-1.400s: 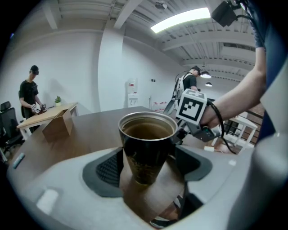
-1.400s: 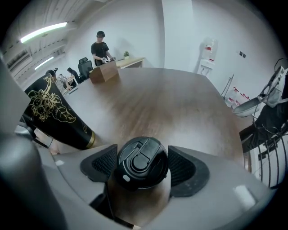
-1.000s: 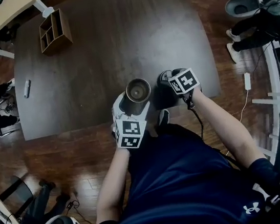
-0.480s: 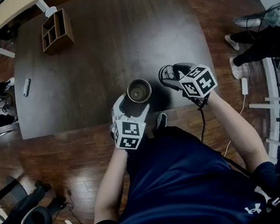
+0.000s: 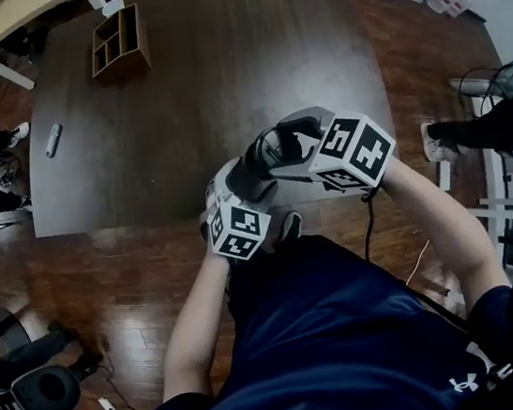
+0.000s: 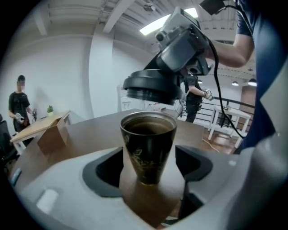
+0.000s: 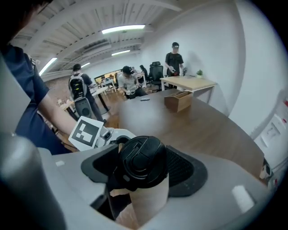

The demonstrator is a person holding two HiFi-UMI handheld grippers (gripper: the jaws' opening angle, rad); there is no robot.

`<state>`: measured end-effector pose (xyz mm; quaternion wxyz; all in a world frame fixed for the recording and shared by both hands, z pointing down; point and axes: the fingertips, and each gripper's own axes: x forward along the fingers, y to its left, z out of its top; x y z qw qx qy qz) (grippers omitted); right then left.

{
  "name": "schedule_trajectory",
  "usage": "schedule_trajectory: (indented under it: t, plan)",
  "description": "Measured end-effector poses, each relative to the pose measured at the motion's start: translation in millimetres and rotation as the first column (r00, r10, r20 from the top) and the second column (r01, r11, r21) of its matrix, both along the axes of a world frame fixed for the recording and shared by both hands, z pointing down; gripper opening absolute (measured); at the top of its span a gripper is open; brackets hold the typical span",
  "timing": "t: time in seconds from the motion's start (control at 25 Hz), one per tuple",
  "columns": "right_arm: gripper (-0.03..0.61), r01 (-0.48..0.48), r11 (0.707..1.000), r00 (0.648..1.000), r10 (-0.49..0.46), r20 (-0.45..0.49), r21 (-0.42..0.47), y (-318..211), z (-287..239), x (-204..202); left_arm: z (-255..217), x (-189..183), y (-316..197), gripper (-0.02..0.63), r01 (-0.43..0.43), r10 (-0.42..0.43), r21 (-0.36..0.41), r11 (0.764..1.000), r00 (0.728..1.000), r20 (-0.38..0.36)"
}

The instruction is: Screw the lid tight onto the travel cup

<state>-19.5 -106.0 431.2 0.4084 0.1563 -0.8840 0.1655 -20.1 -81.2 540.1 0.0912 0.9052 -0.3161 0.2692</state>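
Observation:
A dark travel cup (image 6: 148,152) with a pale pattern stands upright near the front edge of the dark table (image 5: 219,72). My left gripper (image 6: 148,167) is shut on it, its pads meeting the tapered wall. The cup's mouth is uncovered. My right gripper (image 7: 144,167) is shut on the black lid (image 7: 144,158). In the left gripper view the lid (image 6: 150,87) hangs just above the cup's rim, with a thin gap between them. From the head view the lid (image 5: 277,146) and right gripper (image 5: 284,145) hide the cup, and the left gripper (image 5: 248,182) sits just below them.
A wooden divided box (image 5: 117,44) stands at the table's far left corner. A small pale stick-shaped object (image 5: 53,140) lies by the left edge. People stand or sit around the room, one on the right (image 5: 491,124). The table's front edge runs just under the grippers.
My right gripper has carried the lid leftwards from beside the cup to above its mouth. The left gripper has kept its hold on the cup.

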Motion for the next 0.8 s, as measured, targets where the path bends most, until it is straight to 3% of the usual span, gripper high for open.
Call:
schedule_trajectory:
  t: [0.32, 0.56, 0.64, 0.72, 0.8]
  plan:
    - [0.337, 0.236, 0.972, 0.949, -0.235, -0.211, -0.021, 16, 29, -26, -2, 13, -2, 0.397, -0.153, 0.153, 0.02, 0.988, 0.988, 0.004]
    - [0.339, 0.333, 0.939, 0.924, -0.344, -0.169, -0.088, 16, 36, -28, 2, 18, -10, 0.391, -0.228, 0.229, 0.04, 0.973, 0.973, -0.007]
    - [0.339, 0.254, 0.963, 0.951, -0.266, -0.158, -0.09, 14, 37, -27, 2, 18, -10, 0.39, -0.201, 0.202, 0.049, 0.978, 0.979, -0.023]
    - [0.339, 0.117, 0.99, 0.981, -0.128, -0.149, -0.083, 11, 40, -24, 1, 18, -8, 0.387, -0.139, 0.142, 0.062, 0.988, 0.989, -0.043]
    - [0.339, -0.045, 0.996, 0.99, 0.034, -0.135, -0.078, 9, 42, -19, 1, 17, -7, 0.387, -0.058, 0.062, 0.068, 0.996, 0.997, -0.054]
